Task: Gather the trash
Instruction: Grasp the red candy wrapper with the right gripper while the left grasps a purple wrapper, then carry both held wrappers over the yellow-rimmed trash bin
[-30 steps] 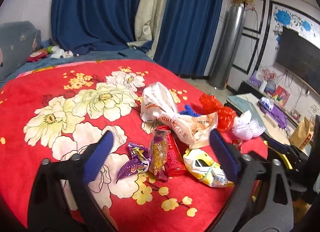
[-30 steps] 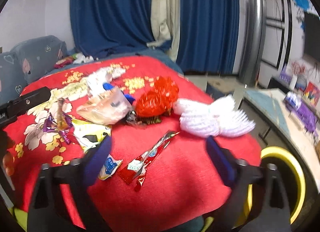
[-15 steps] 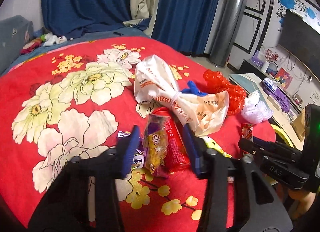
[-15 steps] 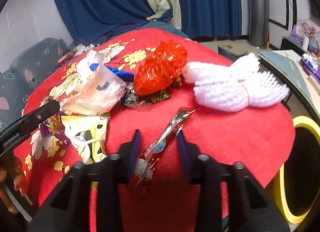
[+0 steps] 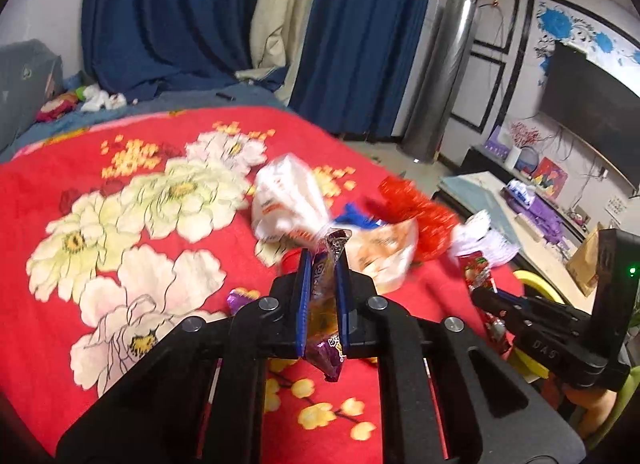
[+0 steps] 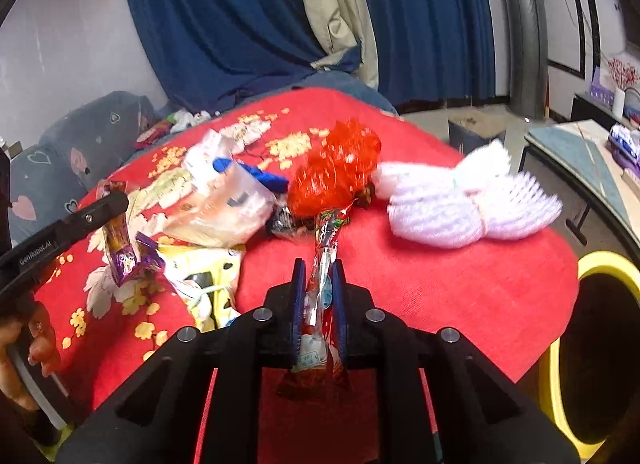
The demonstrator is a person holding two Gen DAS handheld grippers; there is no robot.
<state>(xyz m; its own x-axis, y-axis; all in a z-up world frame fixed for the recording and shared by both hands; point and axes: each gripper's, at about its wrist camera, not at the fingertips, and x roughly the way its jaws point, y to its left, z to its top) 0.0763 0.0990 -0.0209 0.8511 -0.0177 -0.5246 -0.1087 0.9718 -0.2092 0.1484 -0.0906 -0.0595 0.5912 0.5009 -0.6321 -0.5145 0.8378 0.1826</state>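
Observation:
My left gripper (image 5: 323, 260) is closing its jaws, and the blue pads press on a purple and yellow snack wrapper (image 5: 322, 312) lifted off the red floral cloth (image 5: 120, 223). In the right wrist view that same purple and yellow snack wrapper (image 6: 118, 240) hangs from the left gripper at the far left. My right gripper (image 6: 318, 270) is closing too, with its pads clamped on a long red candy wrapper (image 6: 328, 227) whose far end points toward the pile. The left wrist view shows the red candy wrapper (image 5: 476, 272) sticking up from the right gripper.
A white plastic bag (image 5: 288, 199), red mesh (image 6: 336, 171), white foam netting (image 6: 460, 199) and a yellow snack bag (image 6: 204, 276) lie on the cloth. A yellow-rimmed bin (image 6: 600, 260) stands at the table's right edge. A hand (image 6: 24, 352) holds the left gripper.
Both grippers went from wide open to shut. The left one took hold of the purple and yellow wrapper and raised it; the right one took hold of the red candy wrapper.

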